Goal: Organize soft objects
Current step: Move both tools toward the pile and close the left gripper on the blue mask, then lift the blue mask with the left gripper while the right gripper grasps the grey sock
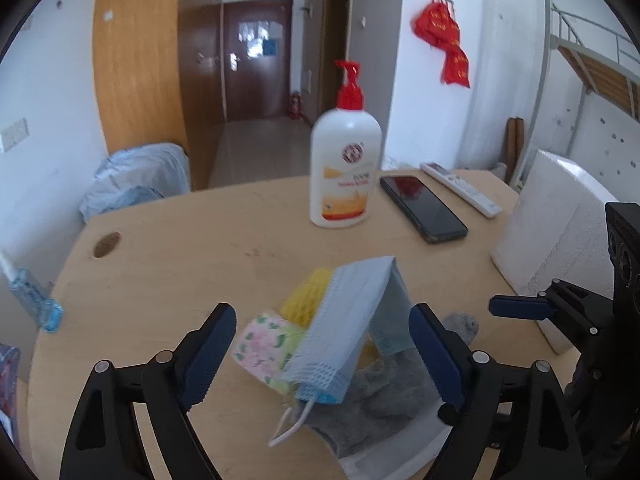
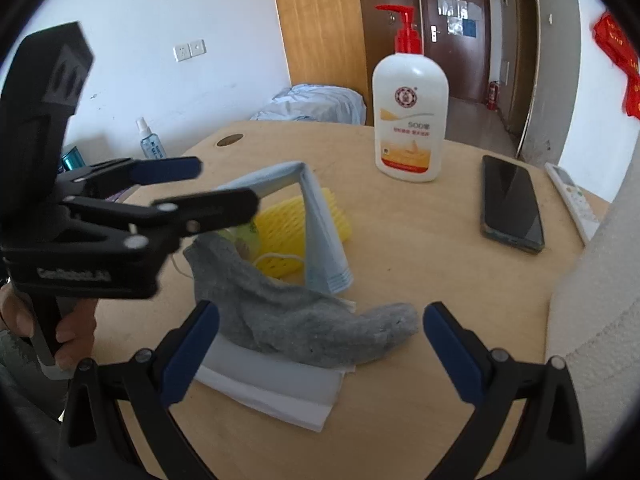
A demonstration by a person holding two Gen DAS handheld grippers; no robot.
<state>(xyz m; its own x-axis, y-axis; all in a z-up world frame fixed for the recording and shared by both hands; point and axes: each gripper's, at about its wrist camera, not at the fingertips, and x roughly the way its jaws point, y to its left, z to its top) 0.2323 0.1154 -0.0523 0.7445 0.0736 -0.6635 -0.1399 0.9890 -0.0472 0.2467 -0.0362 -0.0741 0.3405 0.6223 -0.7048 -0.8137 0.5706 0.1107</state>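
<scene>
My left tongs [image 1: 322, 344] and right tongs [image 2: 320, 332] both gape, gripping nothing; the grey sock [image 2: 304, 320] lies heaped with face mask [image 1: 352, 316], yellow foam net [image 1: 306, 300] and tissue pack [image 1: 268, 342] before the lotion bottle [image 2: 410, 120]; I judge sorting barely begun.

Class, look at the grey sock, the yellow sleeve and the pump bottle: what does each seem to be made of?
Grey sock: likely knitted fabric; matte, fuzzy, limp. Yellow sleeve: probably foam netting; open mesh pattern. Pump bottle: seemingly smooth white plastic with a faint sheen and a red pump.
</scene>
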